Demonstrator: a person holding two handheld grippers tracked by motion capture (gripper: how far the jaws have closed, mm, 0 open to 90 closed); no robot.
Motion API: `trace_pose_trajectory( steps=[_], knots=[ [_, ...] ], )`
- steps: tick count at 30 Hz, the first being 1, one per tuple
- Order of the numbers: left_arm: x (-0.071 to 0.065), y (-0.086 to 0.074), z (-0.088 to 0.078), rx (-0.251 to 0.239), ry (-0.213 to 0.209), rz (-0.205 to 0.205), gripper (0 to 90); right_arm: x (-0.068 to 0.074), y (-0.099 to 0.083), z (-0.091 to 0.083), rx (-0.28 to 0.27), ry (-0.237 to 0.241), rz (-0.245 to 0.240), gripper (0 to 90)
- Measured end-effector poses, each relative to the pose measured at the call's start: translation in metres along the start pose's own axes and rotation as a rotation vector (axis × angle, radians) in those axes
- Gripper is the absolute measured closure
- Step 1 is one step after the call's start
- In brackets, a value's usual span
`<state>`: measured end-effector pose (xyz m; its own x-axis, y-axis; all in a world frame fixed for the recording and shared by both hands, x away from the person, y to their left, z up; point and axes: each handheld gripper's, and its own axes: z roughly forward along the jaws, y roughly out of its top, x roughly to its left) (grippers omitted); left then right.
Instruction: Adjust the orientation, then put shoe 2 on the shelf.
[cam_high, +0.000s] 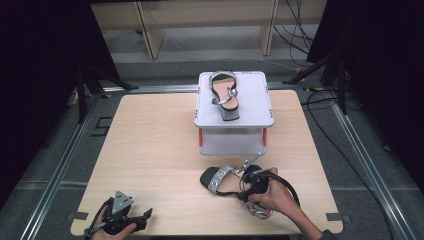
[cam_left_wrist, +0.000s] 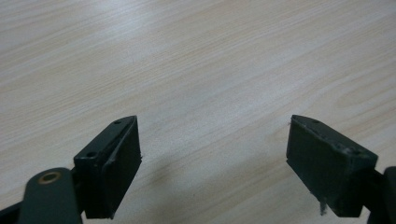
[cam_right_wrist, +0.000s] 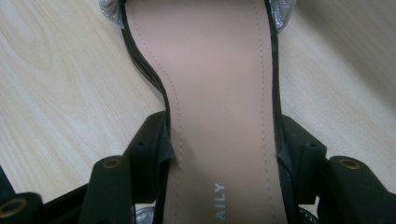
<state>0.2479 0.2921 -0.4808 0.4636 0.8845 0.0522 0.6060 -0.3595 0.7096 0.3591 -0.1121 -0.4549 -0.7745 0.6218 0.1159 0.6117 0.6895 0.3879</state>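
The right claw clamps the sandal across its heel end, on the worktop just before the white stand. Its mate already sits on the stand, so I judge one shoe placed, one left to lift. The right gripper view shows pads against the sole's edges; the left gripper view shows the left claw open, empty

A lab: black curtains, floor cables (camera rig setup).
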Motion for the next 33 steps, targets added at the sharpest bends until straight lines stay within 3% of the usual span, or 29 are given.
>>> trace_pose_trajectory(
  steps=[2,5,6,7,10,11,12,18,19,20,21,22,24,27,29,30,33],
  knots=[
    [0.000,0.000,0.000,-0.007,-0.001,-0.003,17.5,0.002,0.001,0.001,0.006,-0.013,-0.003,42.6],
    [-0.002,0.001,0.002,-0.017,-0.005,-0.014,17.5,0.005,0.002,0.001,0.023,-0.045,-0.052,41.4],
    [0.001,0.001,0.002,-0.008,0.004,0.033,17.5,0.005,0.003,0.002,0.030,-0.046,-0.075,40.8],
    [-0.001,0.000,0.001,-0.008,0.000,0.003,17.5,0.005,0.005,0.003,0.040,-0.048,-0.091,40.5],
    [-0.002,0.001,0.001,-0.010,0.002,-0.016,17.5,0.007,0.013,0.009,0.081,-0.072,-0.138,38.1],
    [-0.001,0.001,0.001,-0.004,0.001,-0.007,17.4,0.008,0.015,0.011,0.087,-0.073,-0.132,37.9],
    [-0.003,0.001,0.002,-0.026,-0.005,-0.022,17.5,0.007,0.018,0.012,0.096,-0.064,-0.153,39.0],
    [-0.001,0.001,0.000,-0.009,-0.002,-0.004,17.5,0.008,0.020,0.011,0.113,-0.080,-0.133,40.5],
    [0.002,0.002,0.002,-0.018,0.005,0.034,17.5,0.008,0.019,0.011,0.108,-0.080,-0.130,40.6],
    [0.002,0.002,0.001,-0.015,0.008,0.030,17.4,0.008,0.019,0.010,0.105,-0.078,-0.131,40.6],
    [0.000,0.001,0.000,-0.018,-0.005,-0.003,17.5,0.007,0.019,0.010,0.110,-0.070,-0.129,40.7],
    [0.000,0.001,0.002,-0.036,-0.003,-0.004,17.4,0.006,0.018,0.009,0.095,-0.069,-0.129,40.7],
    [0.000,0.001,0.000,-0.014,-0.007,0.000,17.5,0.005,0.016,0.003,0.065,-0.079,-0.106,40.9],
    [-0.001,0.001,0.000,-0.025,-0.004,-0.010,17.5,0.002,0.014,-0.009,0.024,-0.062,-0.089,41.1],
    [0.001,0.002,0.002,-0.017,0.009,0.021,17.4,0.000,0.012,-0.020,0.006,-0.038,-0.077,41.2],
    [-0.001,0.002,0.001,-0.025,0.003,-0.013,17.5,0.000,0.012,-0.026,0.001,-0.032,-0.065,41.2],
    [-0.002,0.002,0.001,-0.023,-0.002,-0.020,17.5,-0.002,0.013,-0.040,-0.025,-0.025,-0.061,41.3]
  ],
)
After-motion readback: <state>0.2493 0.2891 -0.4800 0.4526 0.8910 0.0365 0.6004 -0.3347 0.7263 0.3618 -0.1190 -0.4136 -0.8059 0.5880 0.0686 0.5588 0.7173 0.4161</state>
